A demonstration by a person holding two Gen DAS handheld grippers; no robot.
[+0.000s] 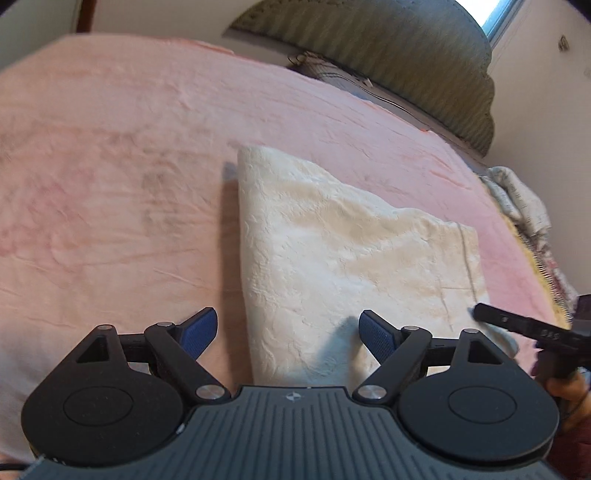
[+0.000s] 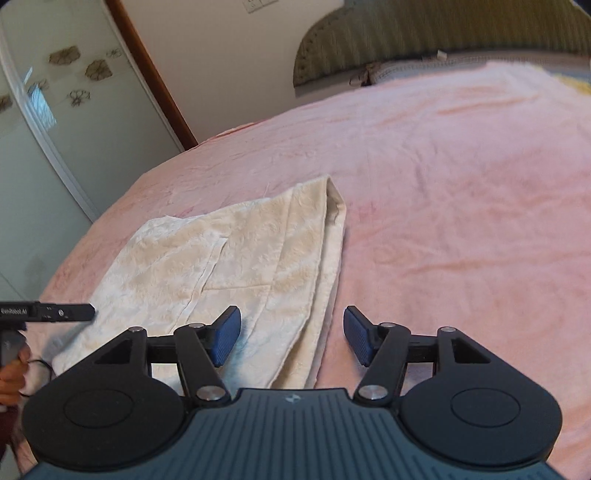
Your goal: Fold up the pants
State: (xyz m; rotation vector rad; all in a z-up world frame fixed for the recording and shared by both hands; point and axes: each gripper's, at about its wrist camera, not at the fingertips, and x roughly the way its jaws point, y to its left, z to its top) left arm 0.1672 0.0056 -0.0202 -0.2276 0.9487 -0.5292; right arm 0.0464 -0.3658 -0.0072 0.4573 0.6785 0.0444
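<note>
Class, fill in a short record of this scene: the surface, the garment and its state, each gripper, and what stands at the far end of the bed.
surface: bed with pink blanket
garment: cream pants, folded, lying flat on the blanket
left gripper: open, nothing between the pads, over the near left edge of the pants
right gripper: open, holding nothing, over the near right edge of the pants
far end: green headboard

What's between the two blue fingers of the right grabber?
In the right wrist view, the right hand-held gripper stands open over the near edge of the cream pants and some pink blanket; nothing is pinched.
</note>
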